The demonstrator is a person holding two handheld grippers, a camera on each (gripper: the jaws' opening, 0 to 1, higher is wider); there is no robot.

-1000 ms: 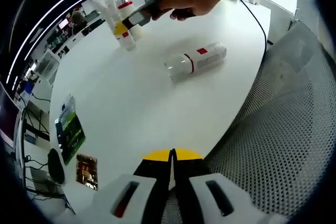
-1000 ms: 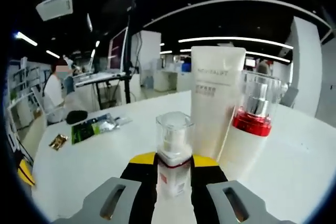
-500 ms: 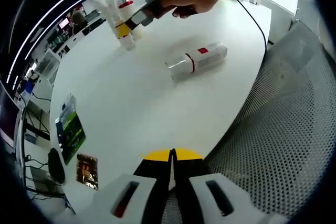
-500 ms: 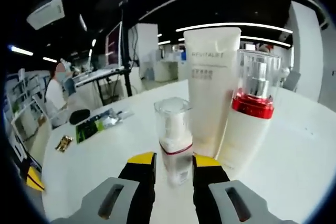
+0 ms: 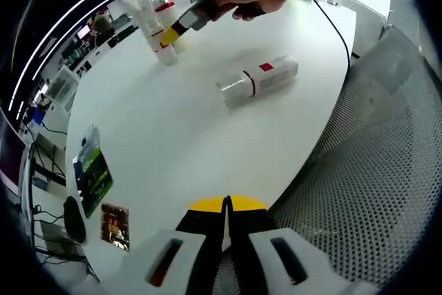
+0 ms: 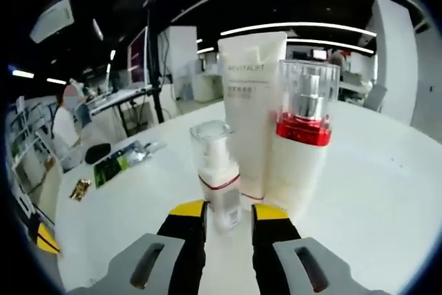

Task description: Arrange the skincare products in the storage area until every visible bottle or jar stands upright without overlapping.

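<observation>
A small pump bottle (image 6: 218, 183) with a clear cap and red band stands upright on the white table (image 6: 359, 198), just beyond my right gripper's (image 6: 228, 213) tips. That gripper is open and holds nothing. Behind the small bottle stand a tall white tube (image 6: 250, 115) and a white bottle with a red collar (image 6: 301, 148), close together. In the left gripper view the same group (image 5: 157, 22) stands at the far side, with the right gripper (image 5: 173, 32) and a hand beside it. A white bottle with a red label (image 5: 257, 81) lies on its side mid-table. My left gripper (image 5: 226, 206) is shut and empty at the near edge.
A grey mesh chair (image 5: 373, 170) sits close on the right of the left gripper view. A green packet (image 5: 93, 170), a small brown packet (image 5: 114, 224) and a black object (image 5: 71, 217) lie at the table's left side. A black cable (image 5: 335, 25) runs along the far edge.
My right gripper has let go of the small pump bottle and drawn back a little; the bottle stays upright by the tube. The left gripper has not moved.
</observation>
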